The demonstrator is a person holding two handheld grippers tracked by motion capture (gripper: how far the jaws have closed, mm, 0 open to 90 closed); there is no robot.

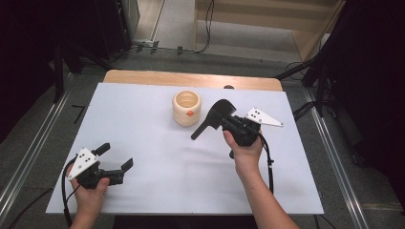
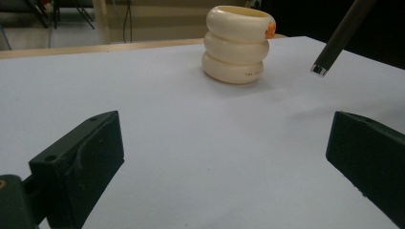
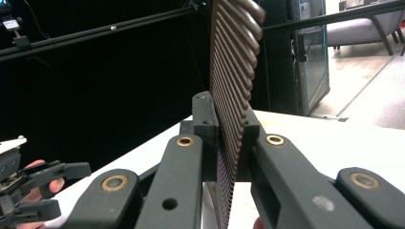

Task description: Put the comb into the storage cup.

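Cream ribbed three-ring cup (image 1: pixel 186 108) w/ orange spot, upright mid-table; contents can't tell. Right gripper (image 1: pixel 220 116) jaws clamped on black ribbed spatula (image 3: pixel 232 90), beside cup. Left gripper (image 1: pixel 113 157) jaws apart, holding nothing, near-left.

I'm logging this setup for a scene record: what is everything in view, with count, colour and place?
Ringed holder: one, cream with an orange spot, far centre of the sheet.
Slotted spatula: one, black, clamped in the right hand-held gripper, handle toward the holder.
Sheet: one, white, covering the table.
Table: one, wood, far edge showing past the sheet.
Left hand-held gripper: one, black with a grey plate, jaws open, near left.
Right hand-held gripper: one, black with a grey plate, right of centre.
Hands: two, one on each gripper.
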